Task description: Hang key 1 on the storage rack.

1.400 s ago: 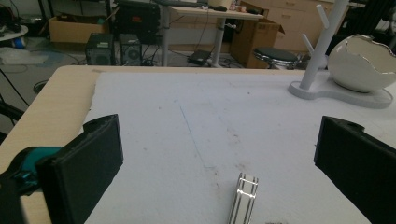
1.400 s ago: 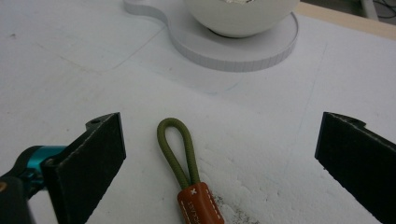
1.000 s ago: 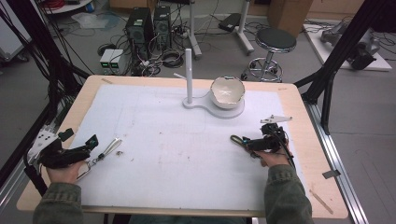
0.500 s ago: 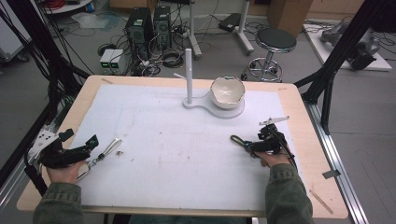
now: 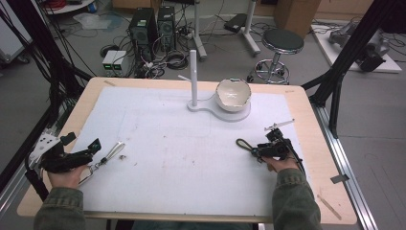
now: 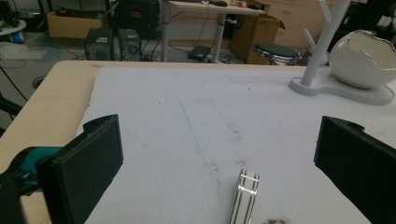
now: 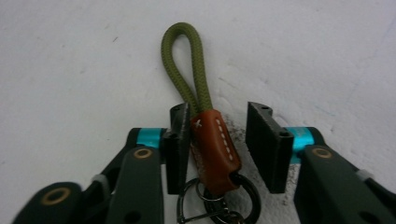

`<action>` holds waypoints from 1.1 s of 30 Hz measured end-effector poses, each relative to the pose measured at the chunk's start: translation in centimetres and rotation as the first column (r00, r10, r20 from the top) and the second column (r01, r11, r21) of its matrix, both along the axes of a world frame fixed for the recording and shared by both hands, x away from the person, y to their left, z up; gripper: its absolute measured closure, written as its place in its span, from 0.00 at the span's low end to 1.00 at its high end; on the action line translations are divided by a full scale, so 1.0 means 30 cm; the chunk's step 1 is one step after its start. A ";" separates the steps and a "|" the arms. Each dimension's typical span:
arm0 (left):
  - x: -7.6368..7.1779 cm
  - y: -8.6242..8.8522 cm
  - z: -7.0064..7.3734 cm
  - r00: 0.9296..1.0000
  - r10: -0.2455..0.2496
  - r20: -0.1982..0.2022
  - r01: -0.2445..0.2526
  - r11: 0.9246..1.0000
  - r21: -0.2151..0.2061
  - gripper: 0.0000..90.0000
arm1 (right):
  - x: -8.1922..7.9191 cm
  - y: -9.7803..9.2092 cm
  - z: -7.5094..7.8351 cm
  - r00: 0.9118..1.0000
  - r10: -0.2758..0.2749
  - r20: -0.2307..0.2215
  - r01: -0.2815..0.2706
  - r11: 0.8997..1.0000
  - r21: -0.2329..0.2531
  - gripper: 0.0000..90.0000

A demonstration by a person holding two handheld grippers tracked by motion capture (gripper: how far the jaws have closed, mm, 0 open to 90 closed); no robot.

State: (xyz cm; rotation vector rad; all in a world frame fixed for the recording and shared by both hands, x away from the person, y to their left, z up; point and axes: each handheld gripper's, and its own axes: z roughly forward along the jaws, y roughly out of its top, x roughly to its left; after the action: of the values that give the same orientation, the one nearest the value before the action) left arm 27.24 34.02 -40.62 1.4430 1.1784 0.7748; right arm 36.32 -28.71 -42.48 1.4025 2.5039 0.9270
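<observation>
Resting on the table, the right tool (image 7: pixel 218 144) brackets a keychain (image 7: pixel 212 144) loosely; the left tool (image 6: pixel 219 172) gapes wide.

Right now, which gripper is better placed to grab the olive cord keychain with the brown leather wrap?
Right. The right gripper already has its open jaws either side of the brown leather wrap of the olive cord keychain. The left gripper sits across the table by a metal clip.

Left gripper (image 6: pixel 219 163): jaws wide apart, nothing between the pads, low over the white mat (image 6: pixel 196 116). A flat silver clip (image 6: pixel 245 195) lies on the mat between the jaws, dark crumbs just beside it. Far right: white stand (image 6: pixel 343 88) with a peg post (image 6: pixel 322 39), cracked-rim bowl (image 6: pixel 364 58) sitting on it. Stool (image 6: pixel 275 50) and computer towers (image 6: pixel 109 44) beyond the table (image 6: pixel 51 102).
</observation>
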 end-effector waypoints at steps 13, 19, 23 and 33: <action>0.001 -0.002 -0.001 1.000 -0.002 -0.005 0.002 1.000 0.001 0.02 | -0.009 0.011 0.003 1.000 0.017 -0.012 -0.017 1.000 0.003 0.84; 0.000 -0.002 -0.001 1.000 -0.003 -0.005 0.003 1.000 0.002 0.02 | -0.012 0.015 0.007 1.000 0.001 -0.015 -0.001 1.000 -0.001 0.86; 0.000 -0.002 0.000 1.000 -0.002 -0.004 0.002 1.000 0.002 0.02 | -0.016 0.015 0.011 1.000 0.000 -0.005 0.000 1.000 -0.007 0.87; 0.000 -0.002 0.000 1.000 -0.002 -0.005 0.002 1.000 0.002 0.02 | -0.029 -0.028 0.045 0.998 -0.057 0.031 0.054 0.993 0.107 0.87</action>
State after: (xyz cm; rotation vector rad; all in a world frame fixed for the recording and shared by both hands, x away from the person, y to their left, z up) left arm 27.23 33.97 -40.63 1.4481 1.1799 0.7718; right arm 35.45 -29.55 -41.12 1.4658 2.4107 1.0779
